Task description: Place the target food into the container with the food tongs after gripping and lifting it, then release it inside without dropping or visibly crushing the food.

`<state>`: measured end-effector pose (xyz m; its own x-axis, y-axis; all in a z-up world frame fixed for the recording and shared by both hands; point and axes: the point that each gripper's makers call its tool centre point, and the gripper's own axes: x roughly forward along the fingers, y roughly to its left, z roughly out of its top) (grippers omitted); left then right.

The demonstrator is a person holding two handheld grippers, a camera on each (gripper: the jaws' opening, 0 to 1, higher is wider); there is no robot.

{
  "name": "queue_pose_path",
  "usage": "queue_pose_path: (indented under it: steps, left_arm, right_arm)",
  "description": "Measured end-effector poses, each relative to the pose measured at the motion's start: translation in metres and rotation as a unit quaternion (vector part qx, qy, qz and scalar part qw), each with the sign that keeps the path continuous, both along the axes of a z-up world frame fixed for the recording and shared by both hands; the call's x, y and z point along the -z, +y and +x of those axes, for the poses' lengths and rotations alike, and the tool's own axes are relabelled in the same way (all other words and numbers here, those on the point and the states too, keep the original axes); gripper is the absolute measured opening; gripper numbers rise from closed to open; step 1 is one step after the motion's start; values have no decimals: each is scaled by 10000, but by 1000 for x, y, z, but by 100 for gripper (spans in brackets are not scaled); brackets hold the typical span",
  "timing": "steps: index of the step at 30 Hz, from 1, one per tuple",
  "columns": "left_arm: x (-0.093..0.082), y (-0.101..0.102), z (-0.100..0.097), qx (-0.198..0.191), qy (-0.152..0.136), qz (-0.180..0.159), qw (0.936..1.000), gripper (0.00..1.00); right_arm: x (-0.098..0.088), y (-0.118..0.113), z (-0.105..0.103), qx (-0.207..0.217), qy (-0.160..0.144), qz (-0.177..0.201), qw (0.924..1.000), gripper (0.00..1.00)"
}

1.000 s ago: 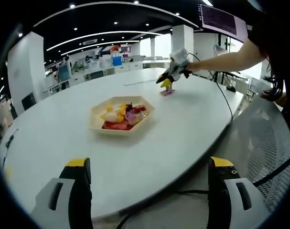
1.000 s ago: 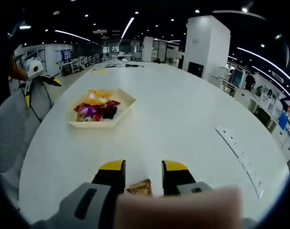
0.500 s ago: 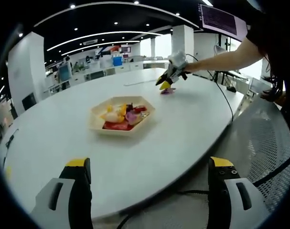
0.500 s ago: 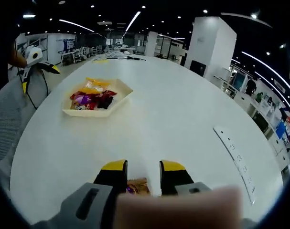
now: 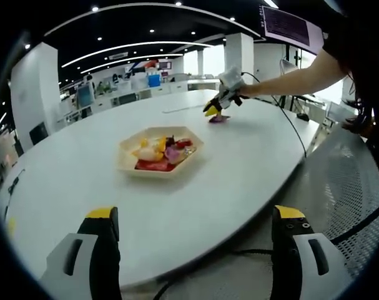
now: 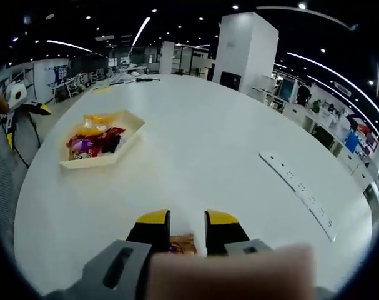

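A shallow hexagonal tray point(image 5: 126, 164) holding several bright snack packets sits mid-table in the left gripper view; it is also at left in the right gripper view, tray point(image 6: 130, 130). My right gripper point(image 6: 181, 219) is shut on a small brown and purple snack packet point(image 6: 182, 243) just above the white table point(image 6: 195, 144). From the left gripper view that right gripper point(image 5: 215, 110) is far across the table on a person's outstretched arm, with the purple packet point(image 5: 219, 117) under its tips. My left gripper point(image 5: 195, 212) is wide open over the table's near edge, holding nothing.
A long white power strip point(image 6: 298, 187) lies on the table to the right of the held packet. My left gripper point(image 6: 17, 103) appears at the far left edge, beyond the tray. A mesh chair point(image 5: 345, 181) stands beside the table. Office desks and pillars fill the background.
The right gripper's jaws have drawn closer on the packet, and its view has swung so the tray sits further left. The left gripper has stayed still.
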<state>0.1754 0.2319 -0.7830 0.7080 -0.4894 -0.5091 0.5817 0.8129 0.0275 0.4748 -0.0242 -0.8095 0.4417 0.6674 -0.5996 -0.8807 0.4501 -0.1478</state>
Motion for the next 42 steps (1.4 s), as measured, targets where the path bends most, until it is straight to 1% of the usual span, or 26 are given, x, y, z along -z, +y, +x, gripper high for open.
queue_pose_path:
  steps: [5,14,19,26,34,42]
  left_arm:
    - [-1,0,0,-1,-25,-16,10000,99]
    - [-2,-1,0,8,-50,-35,10000,99]
    - [-3,-2,0,20,-68,-48,10000,99]
    - [-4,-3,-1,38,-79,-60,9999,99]
    - [-4,-4,-1,57,-86,-76,9999,98]
    - [-4,-4,-1,92,-83,-77,9999,98]
  right_arm:
    - [0,-1,0,196,41,-17,9998,20]
    - [0,0,-10,203,123,-86,9997,20]
    - [-4,2,-17,204,180,-56,9996,20]
    - [-24,9,-24,158,211,120,9996,21]
    - [-32,9,-28,153,236,110,9995,21]
    - [-51,11,-31,193,215,160,9995,21]
